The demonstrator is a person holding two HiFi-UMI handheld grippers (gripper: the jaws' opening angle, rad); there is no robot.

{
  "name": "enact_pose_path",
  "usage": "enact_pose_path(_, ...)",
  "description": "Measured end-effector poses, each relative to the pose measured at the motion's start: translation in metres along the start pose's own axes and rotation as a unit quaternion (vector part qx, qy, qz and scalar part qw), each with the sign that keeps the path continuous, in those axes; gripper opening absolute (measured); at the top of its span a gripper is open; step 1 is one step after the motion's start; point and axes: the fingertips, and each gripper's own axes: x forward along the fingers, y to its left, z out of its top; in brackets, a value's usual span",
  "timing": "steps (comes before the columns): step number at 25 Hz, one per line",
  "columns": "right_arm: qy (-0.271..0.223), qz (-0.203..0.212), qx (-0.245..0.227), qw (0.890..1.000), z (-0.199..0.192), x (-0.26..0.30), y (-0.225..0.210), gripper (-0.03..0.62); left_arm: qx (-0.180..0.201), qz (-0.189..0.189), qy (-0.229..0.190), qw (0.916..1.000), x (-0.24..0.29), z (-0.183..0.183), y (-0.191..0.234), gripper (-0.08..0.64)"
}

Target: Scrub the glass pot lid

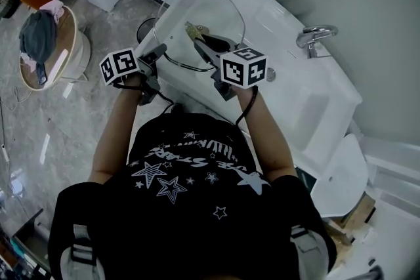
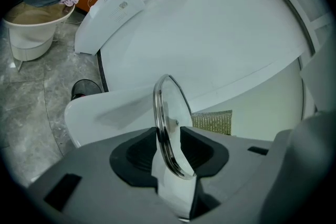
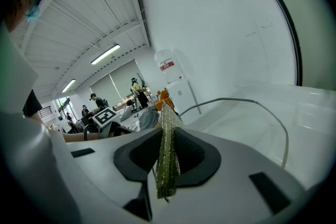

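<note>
Left gripper [image 2: 169, 139] clamps the glass lid [image 2: 170, 105] upright over my white sink [image 1: 308, 101], right gripper [image 3: 167, 147] pinches the scourer [image 3: 168, 168], grey floor [image 1: 39, 134] beside.

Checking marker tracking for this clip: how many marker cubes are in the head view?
2. One marker cube sits on the left gripper, left of centre; the other on the right gripper, just right of centre. None appears hidden.

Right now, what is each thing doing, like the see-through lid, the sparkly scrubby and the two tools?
glass pot lid: held up on edge, gripped at its rim.
left tool: shut on the lid's rim.
gold scrub pad: pinched upright and folded.
right tool: shut on the scrub pad.
tap: no water seen running.
</note>
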Motion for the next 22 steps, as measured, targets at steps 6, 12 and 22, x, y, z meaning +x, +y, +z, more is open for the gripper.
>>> enact_pose_path(6,0.007,0.026,-0.004,1.000,-0.003,-0.007,0.003,0.072,0.016,0.017,-0.051,0.9984,-0.015,0.011,-0.006,0.132)
enact_pose_path(12,0.001,0.051,-0.016,0.999,-0.002,-0.024,0.010,0.072,0.039,0.040,-0.090,0.9944,-0.033,0.002,-0.016,0.138)
enact_pose_path(22,-0.005,0.069,-0.045,0.997,-0.017,-0.073,0.021,0.072,0.152,0.089,-0.148,0.9731,-0.058,-0.030,-0.060,0.138)
